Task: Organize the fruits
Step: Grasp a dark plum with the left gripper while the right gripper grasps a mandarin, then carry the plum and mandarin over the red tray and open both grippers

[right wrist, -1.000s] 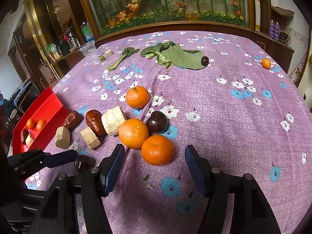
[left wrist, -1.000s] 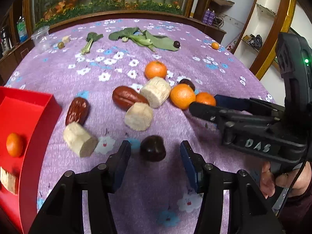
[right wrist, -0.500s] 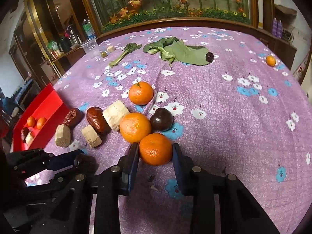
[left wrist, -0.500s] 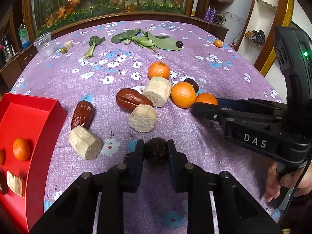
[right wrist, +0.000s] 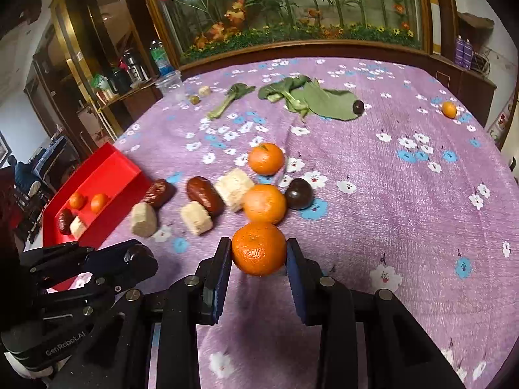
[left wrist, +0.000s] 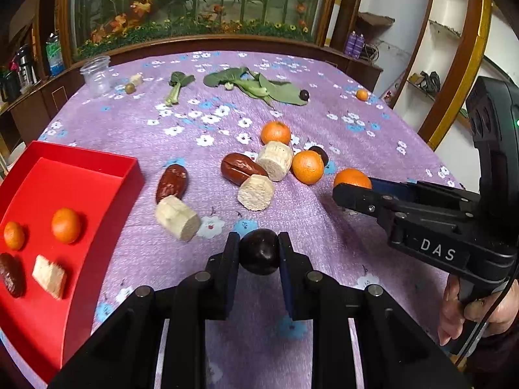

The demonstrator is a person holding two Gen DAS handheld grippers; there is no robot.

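Observation:
My left gripper point(left wrist: 258, 253) is shut on a dark plum point(left wrist: 259, 257) and holds it above the purple flowered cloth. My right gripper point(right wrist: 259, 254) is shut on an orange mandarin point(right wrist: 259, 248); it also shows in the left wrist view point(left wrist: 352, 178). A red tray point(left wrist: 81, 194) at the left holds two small mandarins, a date and a pale chunk. On the cloth lie two more mandarins point(right wrist: 266, 159), two dates point(left wrist: 172, 183), three pale cylindrical chunks point(left wrist: 176, 217) and another dark plum point(right wrist: 299, 193).
Green leaves point(right wrist: 311, 97) with a dark fruit, a leafy stalk point(left wrist: 176, 86), a clear plastic cup point(left wrist: 95, 74) and a small orange point(right wrist: 449, 109) lie at the far side. A wooden ledge rims the table's back edge.
Both grippers went from open around their fruit to shut on it, then lifted: the left with the dark plum, the right with the mandarin.

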